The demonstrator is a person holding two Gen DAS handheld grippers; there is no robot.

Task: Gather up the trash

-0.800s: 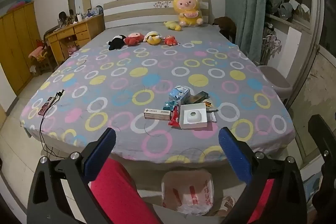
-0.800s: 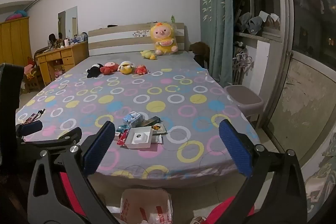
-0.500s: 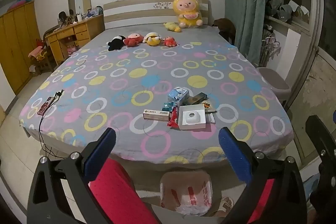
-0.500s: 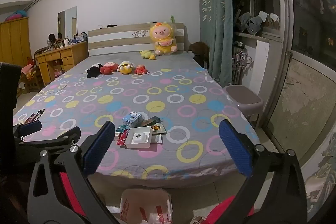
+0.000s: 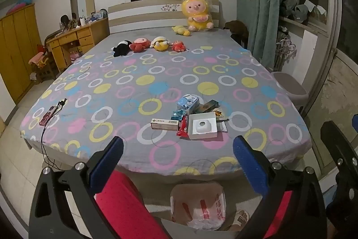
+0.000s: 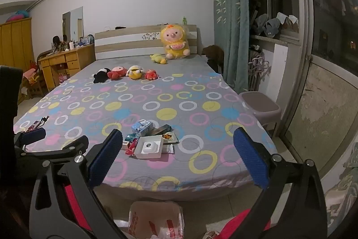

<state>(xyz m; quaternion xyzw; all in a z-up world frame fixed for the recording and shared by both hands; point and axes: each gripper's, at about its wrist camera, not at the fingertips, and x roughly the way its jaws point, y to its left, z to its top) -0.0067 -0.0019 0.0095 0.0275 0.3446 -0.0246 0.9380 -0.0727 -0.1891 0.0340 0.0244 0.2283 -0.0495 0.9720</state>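
Observation:
A cluster of trash lies near the foot of the bed: an open white box [image 5: 202, 128] [image 6: 149, 147], a long white carton [image 5: 164, 124], a red wrapper [image 5: 183, 128], a blue box [image 5: 188, 102] [image 6: 142, 127] and a dark box [image 5: 210, 105]. A white plastic bag with red print [image 5: 198, 207] [image 6: 156, 221] stands on the floor below the bed edge. My left gripper [image 5: 177, 160] is open and empty, back from the bed. My right gripper [image 6: 177, 160] is open and empty, to the right of the left one.
The bed has a grey sheet with coloured rings [image 5: 134, 82]. Plush toys [image 5: 148, 45] sit near the headboard. A power strip with cable [image 5: 48, 114] lies at the left edge. A lidded bin [image 5: 290, 89] stands right of the bed; a wooden desk [image 5: 73, 39] is at the left.
Both grippers have drifted slightly back from the bed, so the trash cluster looks a little smaller. Nothing was grasped or moved.

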